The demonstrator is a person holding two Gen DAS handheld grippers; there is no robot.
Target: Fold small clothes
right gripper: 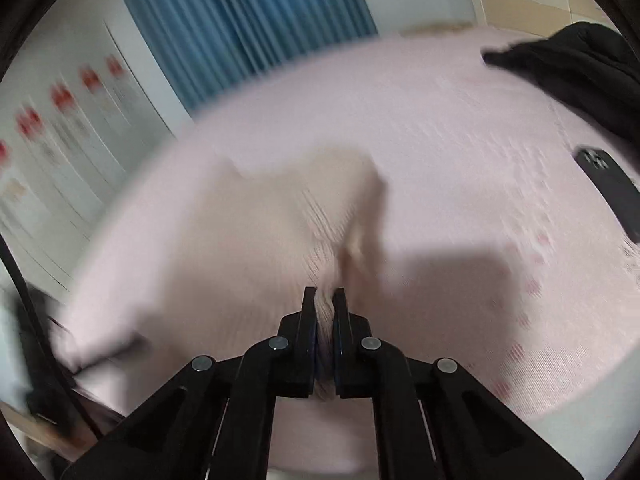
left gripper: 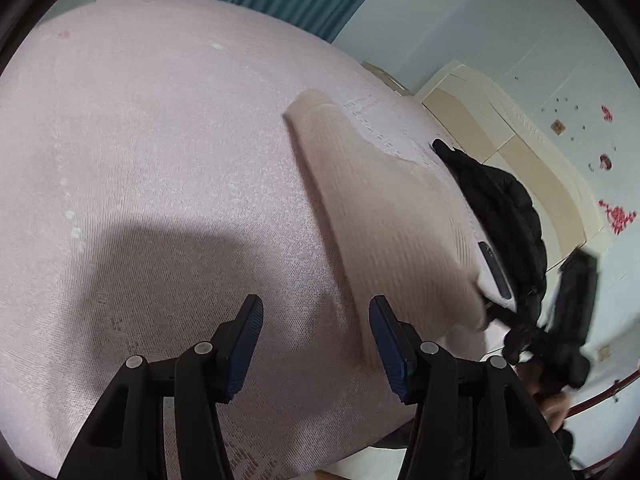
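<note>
A pale pink ribbed garment (left gripper: 380, 208) lies on the pink bed sheet (left gripper: 140, 120), stretching from the middle toward the right. My left gripper (left gripper: 316, 304) hovers open over the sheet just left of the garment's edge, with nothing between its fingers. In the right wrist view my right gripper (right gripper: 324, 296) is shut on a bunched edge of the garment (right gripper: 280, 216), and the cloth pulls up into a ridge toward the jaws. The right gripper (left gripper: 576, 300) shows as a blurred black shape at the garment's near right corner in the left wrist view.
A black jacket (left gripper: 500, 200) lies at the bed's right side, with a dark flat device (left gripper: 494, 270) beside it; both show in the right wrist view, the jacket (right gripper: 580, 68) and the device (right gripper: 608, 188). A blue curtain (right gripper: 248, 20) hangs behind the bed. A cream headboard (left gripper: 500, 128) stands at the right.
</note>
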